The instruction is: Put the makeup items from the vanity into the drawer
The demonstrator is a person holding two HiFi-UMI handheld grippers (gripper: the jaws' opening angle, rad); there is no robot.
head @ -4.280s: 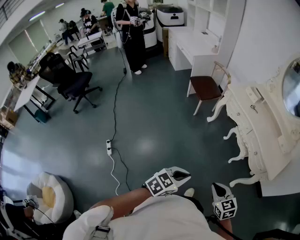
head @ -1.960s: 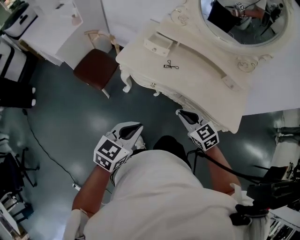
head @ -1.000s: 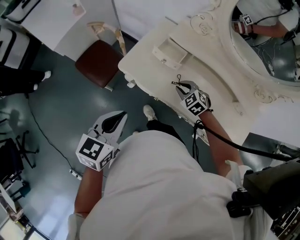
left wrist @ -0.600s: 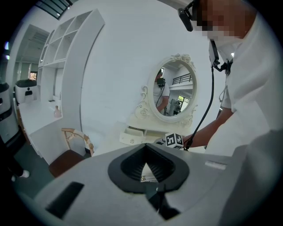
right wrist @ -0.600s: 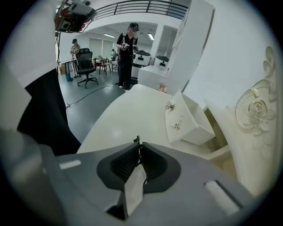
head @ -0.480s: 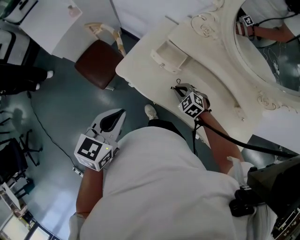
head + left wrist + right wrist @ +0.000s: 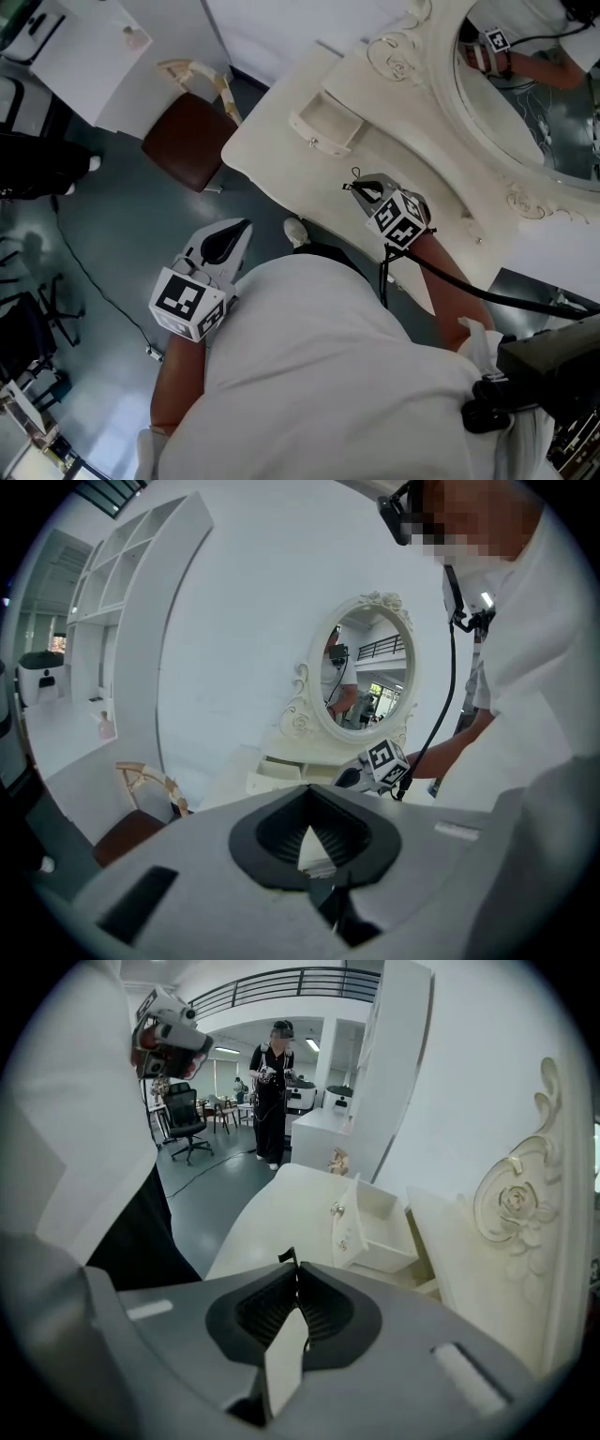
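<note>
Black makeup item | pinched in right tongs tips | over vanity

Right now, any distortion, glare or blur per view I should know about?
Head view: sharp, wide-angle bend, soft sheen on the floor. Left gripper view: fisheye, black corners, left tongs close up and slightly soft. Right gripper view: same fisheye, vanity evenly lit, no hard shadows.

A few seconds back it was all open floor, vanity off at the right edge; now it fills the upper middle. Right gripper came up from the bottom of frame and its jaws have pinched the small black tool that was lying loose.
</note>
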